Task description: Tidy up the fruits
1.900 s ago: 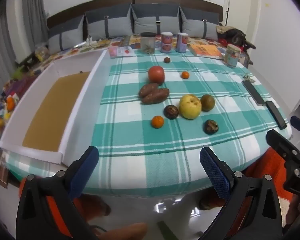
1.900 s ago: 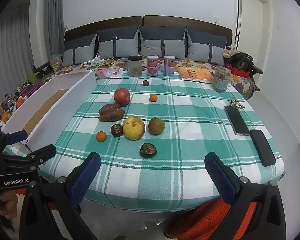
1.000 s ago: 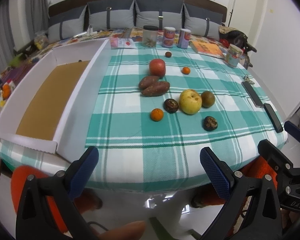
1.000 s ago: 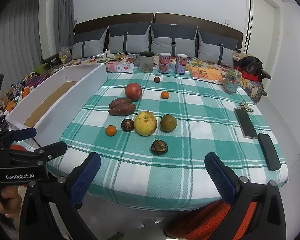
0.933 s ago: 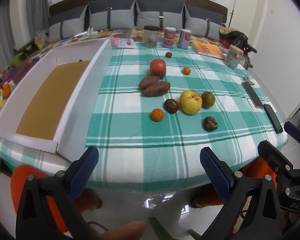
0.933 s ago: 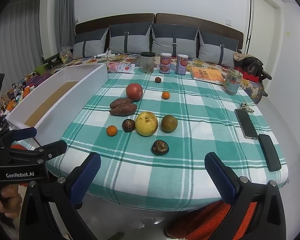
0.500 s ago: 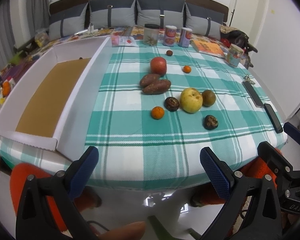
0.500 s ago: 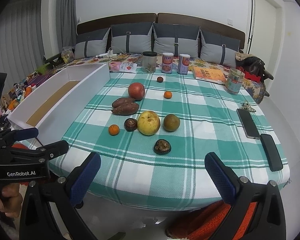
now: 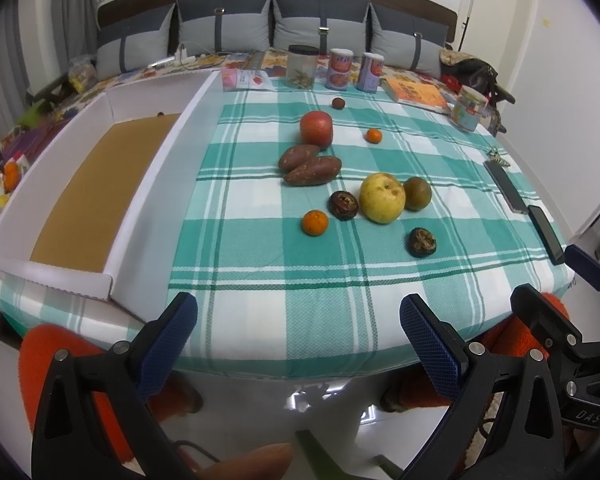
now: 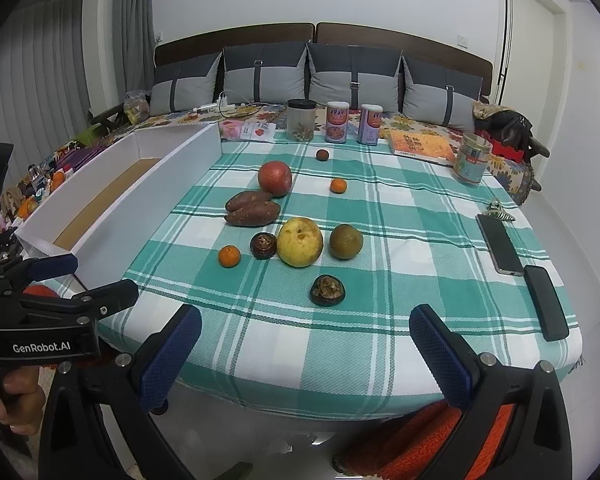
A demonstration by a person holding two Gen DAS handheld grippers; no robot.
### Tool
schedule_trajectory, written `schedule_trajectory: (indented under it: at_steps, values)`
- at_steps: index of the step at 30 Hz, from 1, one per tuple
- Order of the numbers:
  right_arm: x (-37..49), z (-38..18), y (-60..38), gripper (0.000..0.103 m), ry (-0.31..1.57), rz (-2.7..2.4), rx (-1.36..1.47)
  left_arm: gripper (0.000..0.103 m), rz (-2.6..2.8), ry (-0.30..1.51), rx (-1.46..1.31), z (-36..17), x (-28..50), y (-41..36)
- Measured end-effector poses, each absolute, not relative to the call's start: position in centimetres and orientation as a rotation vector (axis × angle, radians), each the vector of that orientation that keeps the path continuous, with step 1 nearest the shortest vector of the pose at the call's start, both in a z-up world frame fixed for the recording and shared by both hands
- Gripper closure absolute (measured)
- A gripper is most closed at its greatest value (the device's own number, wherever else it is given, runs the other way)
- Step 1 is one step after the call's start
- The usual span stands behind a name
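Fruits [image 10: 300,242]: loose on the cloth, just right of the empty box [image 9: 140,184], likely their destination. Left gripper [image 9: 296,320], right gripper [image 10: 306,330]: both spread, holding nothing, short of the table edge.

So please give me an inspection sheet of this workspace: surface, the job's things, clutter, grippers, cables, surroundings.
Surface: round table under a green checked cloth; no spill seen.
Job's things: red apple, two sweet potatoes, yellow pear, green-brown fruit, two small oranges, three dark fruits, all loose on the cloth; white box at the left holds no fruit.
Clutter: jars and cans, book, two phones, hair clip.
Grippers: left gripper and right gripper open, holding nothing, short of the table edge.
Cables: white power strip with cord on the sofa.
Surroundings: sofa with grey cushions, door at right.
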State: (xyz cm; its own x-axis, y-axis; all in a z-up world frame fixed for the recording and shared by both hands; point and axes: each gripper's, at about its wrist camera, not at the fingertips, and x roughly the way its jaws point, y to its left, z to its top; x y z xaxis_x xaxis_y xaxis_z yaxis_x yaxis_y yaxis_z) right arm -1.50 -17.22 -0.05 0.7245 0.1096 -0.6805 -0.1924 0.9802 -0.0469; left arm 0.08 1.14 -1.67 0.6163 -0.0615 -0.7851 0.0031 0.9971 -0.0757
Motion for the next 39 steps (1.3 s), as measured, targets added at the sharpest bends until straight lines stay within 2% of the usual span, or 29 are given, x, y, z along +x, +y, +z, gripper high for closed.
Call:
schedule_trajectory:
  at_steps: [39]
  values:
    - [-1.59, -0.64, -16.94, 0.000, 0.751, 0.169, -0.114, 0.001, -0.039, 0.912, -0.076, -1.80, 0.05, 1.30]
